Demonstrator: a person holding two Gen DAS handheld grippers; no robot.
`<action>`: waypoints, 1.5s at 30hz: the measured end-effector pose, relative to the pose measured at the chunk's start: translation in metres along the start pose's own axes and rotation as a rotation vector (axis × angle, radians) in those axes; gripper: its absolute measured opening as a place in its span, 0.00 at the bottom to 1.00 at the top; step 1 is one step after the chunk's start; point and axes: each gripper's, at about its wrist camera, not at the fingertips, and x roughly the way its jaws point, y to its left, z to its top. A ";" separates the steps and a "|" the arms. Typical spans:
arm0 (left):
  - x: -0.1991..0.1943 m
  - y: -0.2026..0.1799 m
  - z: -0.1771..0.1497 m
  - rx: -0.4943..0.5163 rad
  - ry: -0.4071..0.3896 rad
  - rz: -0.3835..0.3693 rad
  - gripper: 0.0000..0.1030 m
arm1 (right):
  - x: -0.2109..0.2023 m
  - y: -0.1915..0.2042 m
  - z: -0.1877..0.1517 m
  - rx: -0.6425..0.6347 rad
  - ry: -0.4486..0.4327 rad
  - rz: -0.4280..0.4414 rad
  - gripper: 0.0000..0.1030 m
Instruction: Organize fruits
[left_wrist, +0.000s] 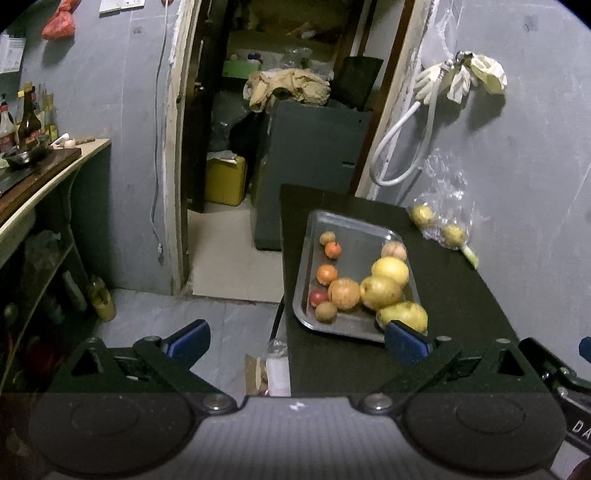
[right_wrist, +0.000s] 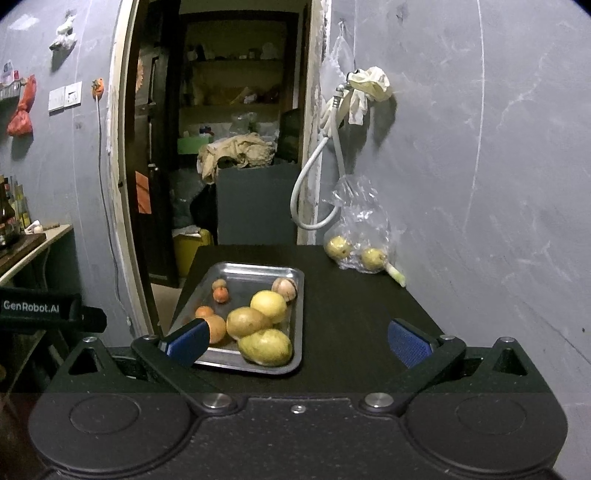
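On the dark table, left to right: steel tray, bare tabletop, bagged fruit by the wall.

Left gripper (left_wrist: 297, 341): jaws spread wide, holding nothing, hanging short of the near left edge of the black table (left_wrist: 461, 295), partly over the floor.

Steel tray (right_wrist: 295, 314): sits toward the table's left side and holds nearly all the loose fruit.

Small fruit (left_wrist: 327, 274): oranges, a red one and brownish ones sit along the tray's left half, some touching.

Large yellow fruit (right_wrist: 265, 346): three pale yellow pieces crowd the tray's near right corner, pressed against one another; this one lies nearest.

Right gripper (right_wrist: 297, 341): also gaping and empty, low over the table's near edge, facing the tray's right side and the bare top beyond.

Plastic bag (right_wrist: 364, 225): clear, against the grey wall at the far right, well apart from the tray, with two yellowish fruits and a green stalk end.

Step in hand, as I judge it: approach for a first pick.

Doing it well: take an outer fruit, not one wedged in the cluster; straddle it across its widest part; close gently, since round fruit may roll or bruise.

Risk: nudging neighbours or sliding the tray.
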 end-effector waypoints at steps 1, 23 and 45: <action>0.000 0.000 -0.003 0.003 0.005 0.000 0.99 | -0.001 0.000 -0.003 0.000 0.005 0.000 0.99; -0.012 -0.005 -0.033 0.055 0.021 0.001 0.99 | -0.021 -0.006 -0.027 -0.012 0.021 0.000 0.99; -0.024 0.003 -0.060 0.083 -0.033 -0.078 0.99 | -0.040 -0.012 -0.044 -0.045 0.010 0.018 0.99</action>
